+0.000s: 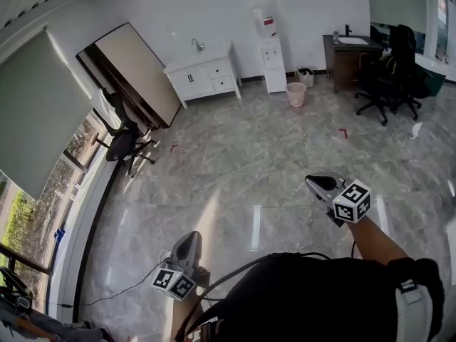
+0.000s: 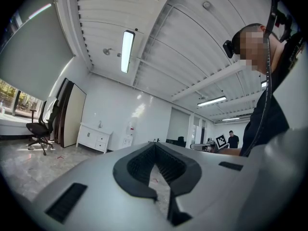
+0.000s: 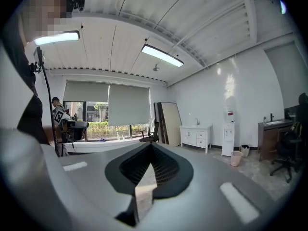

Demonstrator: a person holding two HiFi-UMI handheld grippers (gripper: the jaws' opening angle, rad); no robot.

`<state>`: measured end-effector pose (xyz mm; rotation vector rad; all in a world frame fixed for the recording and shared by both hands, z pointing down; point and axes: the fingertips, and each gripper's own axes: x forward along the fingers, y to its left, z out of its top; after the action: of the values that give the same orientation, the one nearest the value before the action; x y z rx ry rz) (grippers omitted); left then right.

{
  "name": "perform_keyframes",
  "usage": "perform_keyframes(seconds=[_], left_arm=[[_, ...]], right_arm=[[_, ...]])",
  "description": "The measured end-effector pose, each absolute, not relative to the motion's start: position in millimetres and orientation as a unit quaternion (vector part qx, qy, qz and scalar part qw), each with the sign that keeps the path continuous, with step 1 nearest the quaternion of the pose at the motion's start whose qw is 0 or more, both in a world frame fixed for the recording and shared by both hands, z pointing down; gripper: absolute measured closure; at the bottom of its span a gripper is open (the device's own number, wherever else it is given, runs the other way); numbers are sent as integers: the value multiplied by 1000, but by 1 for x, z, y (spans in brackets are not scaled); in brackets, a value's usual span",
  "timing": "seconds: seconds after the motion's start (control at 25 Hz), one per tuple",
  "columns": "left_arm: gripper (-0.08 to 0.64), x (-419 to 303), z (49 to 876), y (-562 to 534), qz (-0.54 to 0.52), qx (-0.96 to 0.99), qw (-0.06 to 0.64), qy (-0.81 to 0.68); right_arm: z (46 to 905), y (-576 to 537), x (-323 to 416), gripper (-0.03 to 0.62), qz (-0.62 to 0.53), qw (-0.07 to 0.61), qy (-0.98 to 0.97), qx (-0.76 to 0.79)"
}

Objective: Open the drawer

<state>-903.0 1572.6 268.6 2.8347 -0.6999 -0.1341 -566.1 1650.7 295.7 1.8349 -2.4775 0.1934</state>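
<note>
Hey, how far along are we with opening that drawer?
Nothing looks done: the white cabinet by the far wall shows its drawers flush. In hand: the left gripper and right gripper are both empty, jaws together, out over open floor well short of it. Left: reach the cabinet, grip a drawer, pull.

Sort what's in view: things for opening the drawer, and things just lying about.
For the job:
white sink cabinet with drawers
left hand-held gripper
right hand-held gripper

Lying about:
white water dispenser
pink waste bin
black office chair by window
dark wooden sink cabinet
large leaning board
</note>
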Motion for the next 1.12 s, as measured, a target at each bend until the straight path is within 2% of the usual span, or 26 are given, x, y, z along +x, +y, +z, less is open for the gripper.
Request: perform_keyframes(seconds=[0.44,0.72,1.12], left_arm=[[560,-839,285,1532,-30,968,121,-218],[560,-830,289,1453,-42,979,123,-157],[560,-877,274,1320,-53,987,119,-99]], right_arm=[[324,1625,-505,594,79,35,-788,610],[313,1578,-514,594,62,52,-755,651],[287,1478,-579,594,59,44,-723,687]])
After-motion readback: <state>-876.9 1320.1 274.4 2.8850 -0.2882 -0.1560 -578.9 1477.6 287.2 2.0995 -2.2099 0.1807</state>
